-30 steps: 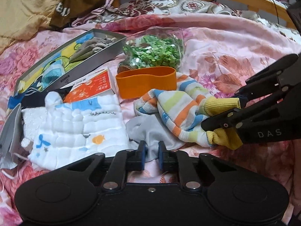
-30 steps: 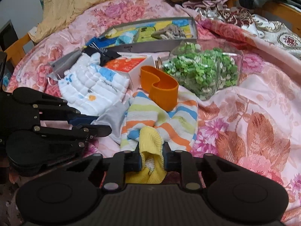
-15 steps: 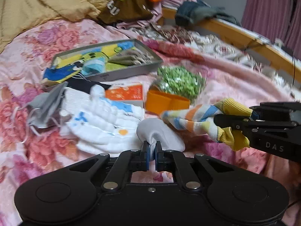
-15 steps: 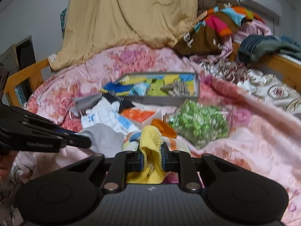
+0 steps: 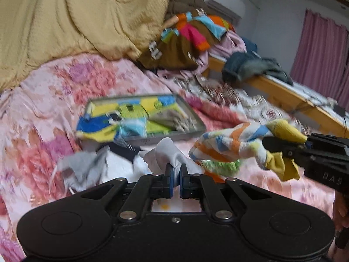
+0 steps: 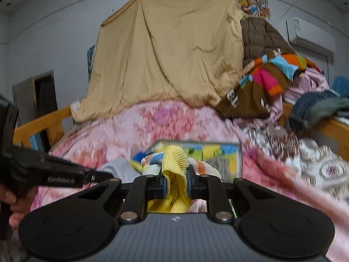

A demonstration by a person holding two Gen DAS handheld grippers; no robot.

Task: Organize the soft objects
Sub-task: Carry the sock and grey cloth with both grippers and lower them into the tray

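My left gripper (image 5: pixel 176 171) is shut on a pale grey sock (image 5: pixel 165 155) and holds it above the bed. My right gripper (image 6: pixel 176 182) is shut on the yellow cuff of a striped sock (image 6: pixel 174 163). In the left wrist view the striped sock (image 5: pixel 231 144) hangs in the air at the right, held by the right gripper (image 5: pixel 281 150). The left gripper (image 6: pixel 102 175) shows at the left of the right wrist view, with the grey sock (image 6: pixel 117 167) at its tip.
A grey tray (image 5: pixel 141 118) with colourful items lies on the pink floral bedspread (image 5: pixel 65 83). A white cloth and grey mask (image 5: pixel 82 166) lie left of the gripper. A green-filled bag (image 5: pixel 220 166) lies under the striped sock. Piled clothes (image 5: pixel 189 41) and a wooden rail (image 5: pixel 283 96) stand behind.
Both grippers have risen from the bed and tilted upward, carrying the grey sock and the striped sock into the air.
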